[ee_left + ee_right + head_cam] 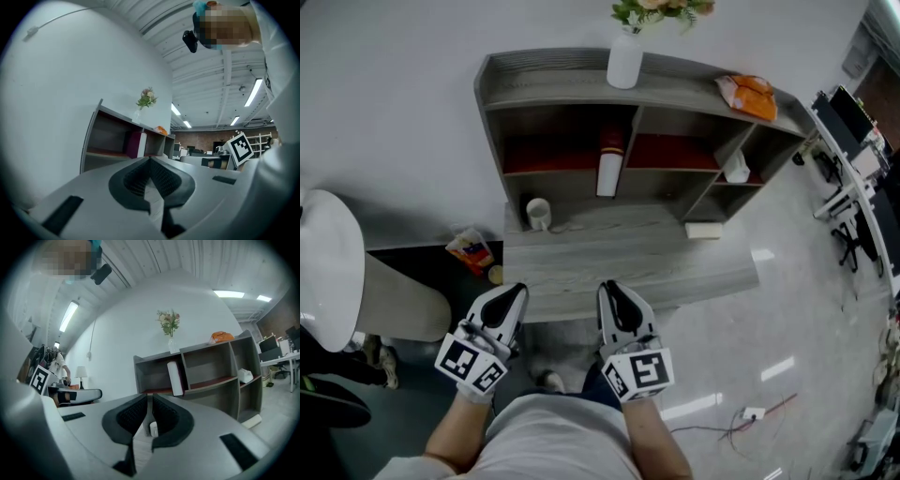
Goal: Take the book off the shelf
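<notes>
Book [609,161], red cover w/ white spine, stands upright at the right end of the shelf's [492,103] left compartment, just beside the divider, well apart from both grippers.

Nearest to us: left gripper [517,291] & right gripper [610,290], side by side at the desk's [628,267] near edge, both pointing toward the shelf. Left gripper view shows its jaws closed, pads meeting at the tip, nothing between. Right gripper's jaws are closed too, empty; we only see the mug [153,428] through the slit behind them.

Farther on, the mug sits at the desk's back left, w/ a white box [703,230] at its right edge. Left of the desk, a snack packet [472,248] lies on the floor.

On top of the shelf: white vase [624,61] w/ flowers at centre, orange bag [748,94] to the right.
</notes>
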{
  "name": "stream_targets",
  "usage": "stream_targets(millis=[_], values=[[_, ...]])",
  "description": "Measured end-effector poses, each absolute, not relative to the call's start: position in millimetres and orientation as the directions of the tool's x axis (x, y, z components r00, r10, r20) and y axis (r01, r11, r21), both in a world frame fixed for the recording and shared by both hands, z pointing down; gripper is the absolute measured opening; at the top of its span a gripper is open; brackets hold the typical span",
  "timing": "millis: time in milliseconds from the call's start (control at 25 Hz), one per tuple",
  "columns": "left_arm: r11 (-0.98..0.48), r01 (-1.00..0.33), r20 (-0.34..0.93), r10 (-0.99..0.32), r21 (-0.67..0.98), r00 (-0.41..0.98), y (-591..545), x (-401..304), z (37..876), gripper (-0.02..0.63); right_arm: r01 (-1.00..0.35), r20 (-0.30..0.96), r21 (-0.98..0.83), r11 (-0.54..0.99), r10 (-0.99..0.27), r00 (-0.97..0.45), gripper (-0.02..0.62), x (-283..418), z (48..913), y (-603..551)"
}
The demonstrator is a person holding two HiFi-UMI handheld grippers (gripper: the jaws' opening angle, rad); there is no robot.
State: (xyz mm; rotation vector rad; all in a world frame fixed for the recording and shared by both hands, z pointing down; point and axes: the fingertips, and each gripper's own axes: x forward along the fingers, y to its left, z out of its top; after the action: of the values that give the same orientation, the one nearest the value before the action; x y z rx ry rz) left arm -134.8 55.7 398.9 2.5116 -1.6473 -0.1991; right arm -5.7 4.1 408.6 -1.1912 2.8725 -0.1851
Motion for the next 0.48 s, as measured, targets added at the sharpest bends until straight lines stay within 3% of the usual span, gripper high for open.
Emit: stream_targets(millis=[480], values=[[-0.21,-0.964,-0.008,-0.977,0.165,0.212,-34.2,-126.0,398.4,0.015,-0.607,0.03,-0.163,0.778,-0.611,-0.791,0.023,3.6,415.7,-109.2]])
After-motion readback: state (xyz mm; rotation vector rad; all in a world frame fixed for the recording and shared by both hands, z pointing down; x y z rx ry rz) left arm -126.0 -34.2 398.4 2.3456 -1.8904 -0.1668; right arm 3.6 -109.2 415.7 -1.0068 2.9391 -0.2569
